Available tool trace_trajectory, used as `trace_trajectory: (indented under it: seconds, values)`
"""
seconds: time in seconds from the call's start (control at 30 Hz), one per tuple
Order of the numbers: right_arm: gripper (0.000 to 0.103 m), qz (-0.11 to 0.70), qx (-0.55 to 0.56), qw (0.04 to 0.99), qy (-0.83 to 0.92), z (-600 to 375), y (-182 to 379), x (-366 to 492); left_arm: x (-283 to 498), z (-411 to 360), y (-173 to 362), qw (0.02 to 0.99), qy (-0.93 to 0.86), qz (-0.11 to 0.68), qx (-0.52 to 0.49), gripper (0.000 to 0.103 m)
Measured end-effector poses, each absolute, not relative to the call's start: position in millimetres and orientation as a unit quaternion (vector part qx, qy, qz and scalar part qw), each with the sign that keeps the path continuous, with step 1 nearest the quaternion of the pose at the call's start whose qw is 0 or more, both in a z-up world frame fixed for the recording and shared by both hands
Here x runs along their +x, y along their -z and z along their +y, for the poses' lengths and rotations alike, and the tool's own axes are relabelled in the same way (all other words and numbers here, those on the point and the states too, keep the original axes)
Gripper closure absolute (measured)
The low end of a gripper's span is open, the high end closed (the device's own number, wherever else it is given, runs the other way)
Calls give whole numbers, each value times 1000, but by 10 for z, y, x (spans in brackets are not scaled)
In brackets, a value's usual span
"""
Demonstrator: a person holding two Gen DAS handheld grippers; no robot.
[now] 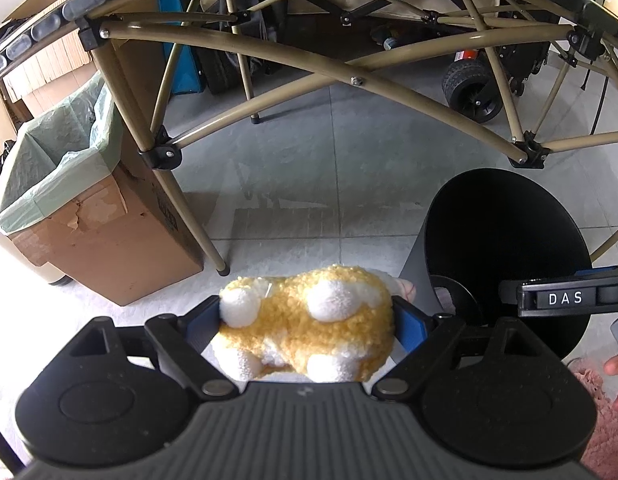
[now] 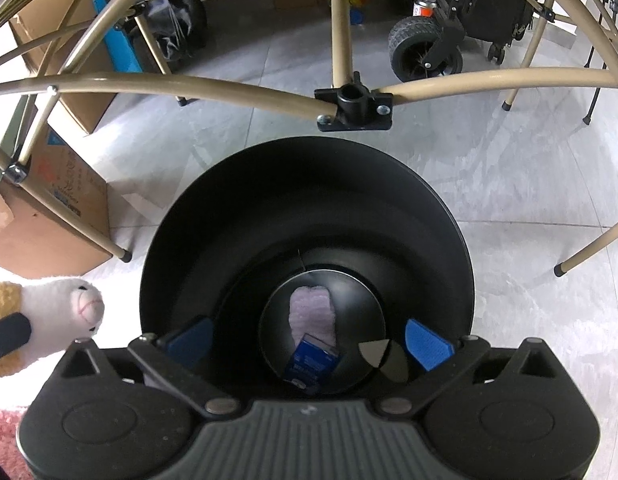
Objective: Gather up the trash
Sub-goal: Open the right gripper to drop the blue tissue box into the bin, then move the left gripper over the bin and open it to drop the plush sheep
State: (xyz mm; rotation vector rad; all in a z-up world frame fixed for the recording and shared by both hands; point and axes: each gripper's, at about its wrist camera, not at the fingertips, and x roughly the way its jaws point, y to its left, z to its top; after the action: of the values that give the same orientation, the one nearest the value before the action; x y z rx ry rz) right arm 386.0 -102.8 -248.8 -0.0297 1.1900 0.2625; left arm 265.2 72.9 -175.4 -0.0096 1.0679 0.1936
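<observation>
The right tool (image 2: 309, 344) is hanging spread and empty over the bin (image 2: 449, 216), while the left tool (image 1: 309, 320), pinching a plush (image 1: 309, 312), is probably dropping next.

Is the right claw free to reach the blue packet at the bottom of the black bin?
Probably yes. The right claw is open and empty, right over the black bin, and nothing covers the blue packet, which lies on a pale cloth. The bin's depth is the only doubt.

A tan folding table frame (image 1: 309, 68) stands beside a wheeled cart (image 2: 425, 48).
</observation>
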Motion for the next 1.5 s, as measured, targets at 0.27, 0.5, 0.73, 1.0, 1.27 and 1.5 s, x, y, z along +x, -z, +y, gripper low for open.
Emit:
trace_trajectory:
  seconds: [0.27, 0.5, 0.73, 1.0, 1.27, 1.5]
  values:
    - [0, 552, -17, 824, -127, -1080, 2391, 3784, 2653, 715, 1699, 863, -89, 497, -2, 15]
    - [0, 546, -12, 828, -126, -1147, 2283, 3715, 2638, 695, 1641, 868, -88, 489, -3, 15]
    - [0, 532, -9, 837, -129, -1209, 2127, 3623, 2632, 643, 1538, 877, -86, 473, -4, 14]
    - [0, 511, -6, 851, -122, -1372, 1923, 3528, 2670, 438, 1367, 891, -64, 450, -6, 14]
    - [0, 486, 17, 868, -99, -1703, 1674, 3441, 2742, 148, 1307, 893, -37, 448, -6, 14]
    - [0, 458, 52, 885, -59, -2166, 1443, 3358, 2795, -193, 1358, 890, -9, 456, 2, 14]
